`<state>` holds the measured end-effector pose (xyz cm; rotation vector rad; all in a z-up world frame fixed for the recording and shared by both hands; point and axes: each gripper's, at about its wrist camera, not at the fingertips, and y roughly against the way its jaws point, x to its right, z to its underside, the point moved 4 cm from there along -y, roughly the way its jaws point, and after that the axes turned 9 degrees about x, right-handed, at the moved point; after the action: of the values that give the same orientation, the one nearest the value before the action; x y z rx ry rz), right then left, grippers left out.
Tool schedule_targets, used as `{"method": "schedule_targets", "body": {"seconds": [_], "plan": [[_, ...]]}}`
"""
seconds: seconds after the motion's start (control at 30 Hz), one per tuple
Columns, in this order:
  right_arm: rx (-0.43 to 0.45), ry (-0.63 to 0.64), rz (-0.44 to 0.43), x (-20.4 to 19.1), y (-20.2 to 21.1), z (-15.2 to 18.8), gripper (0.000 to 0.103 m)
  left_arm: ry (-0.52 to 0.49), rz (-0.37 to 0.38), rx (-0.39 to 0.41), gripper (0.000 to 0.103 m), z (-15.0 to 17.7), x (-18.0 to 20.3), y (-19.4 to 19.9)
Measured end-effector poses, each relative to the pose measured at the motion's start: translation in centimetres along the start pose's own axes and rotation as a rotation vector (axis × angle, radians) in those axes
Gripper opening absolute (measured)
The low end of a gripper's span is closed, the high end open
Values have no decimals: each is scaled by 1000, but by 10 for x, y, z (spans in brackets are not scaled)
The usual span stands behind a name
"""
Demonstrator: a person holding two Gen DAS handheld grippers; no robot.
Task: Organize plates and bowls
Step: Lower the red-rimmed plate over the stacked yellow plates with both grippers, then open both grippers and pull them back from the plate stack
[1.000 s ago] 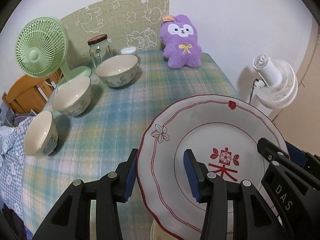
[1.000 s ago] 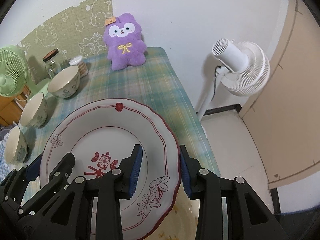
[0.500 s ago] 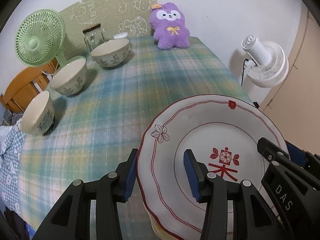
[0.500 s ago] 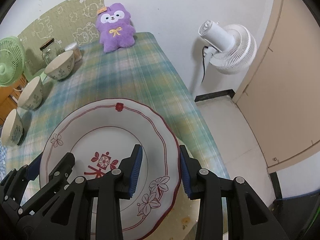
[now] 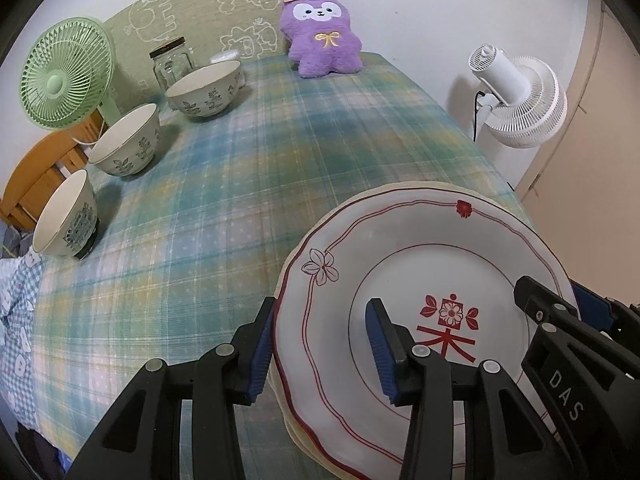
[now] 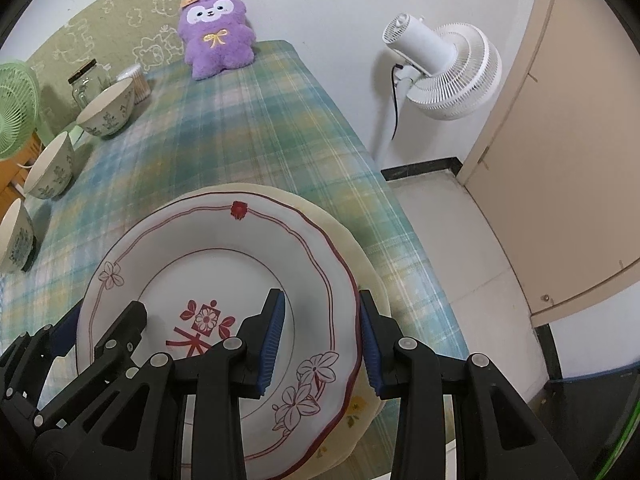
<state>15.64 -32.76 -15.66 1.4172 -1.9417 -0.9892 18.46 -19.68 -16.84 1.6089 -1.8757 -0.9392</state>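
Observation:
A white plate with a red rim line and a red flower mark (image 5: 424, 256) (image 6: 224, 264) sits just over a cream plate (image 5: 424, 187) (image 6: 360, 256) at the table's near right corner. My left gripper (image 5: 320, 344) straddles its left rim, jaws set around the edge. My right gripper (image 6: 322, 340) straddles its right rim the same way. Three cream bowls with leaf prints stand along the left side: a far one (image 5: 204, 90) (image 6: 106, 110), a middle one (image 5: 126, 140) (image 6: 50, 168) and a near one (image 5: 66, 214) (image 6: 14, 236).
The table has a green plaid cloth (image 5: 224, 184). A purple plush toy (image 5: 322, 32), a glass jar (image 5: 172, 62) and a green desk fan (image 5: 66, 72) stand at the back. A white floor fan (image 6: 444, 68) stands off the table's right edge, by a beige door (image 6: 580, 140).
Both grippers have lowered with the red-rimmed plate, and the cream plate now shows under its far edge. The bowls and back objects look nearer and larger.

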Motion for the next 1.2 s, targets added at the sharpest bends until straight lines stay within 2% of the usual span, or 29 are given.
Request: {"method": "schedule_targets", "body": {"seconds": [0.1, 0.3, 0.67, 0.87, 0.97, 1.1, 1.2], "plan": [[-2, 0, 0, 1, 0, 1, 39, 1, -3, 6, 44, 1, 2, 0], [-9, 6, -3, 1, 0, 0, 39, 65, -9, 27, 45, 3, 0, 2], [-36, 82, -11, 2, -4, -2, 40, 41, -5, 23, 49, 3, 7, 0], [-61, 80, -15, 0, -4, -5, 42, 32, 44, -5, 60, 2, 6, 0], [-82, 66, -36, 2, -2, -12, 43, 35, 61, -12, 70, -2, 1, 5], [-30, 98, -97, -7, 15, -29, 52, 55, 38, 26, 81, -18, -15, 19], [-1, 131, -139, -19, 25, -40, 58, 81, -2, 48, 85, -30, -32, 28]]}}
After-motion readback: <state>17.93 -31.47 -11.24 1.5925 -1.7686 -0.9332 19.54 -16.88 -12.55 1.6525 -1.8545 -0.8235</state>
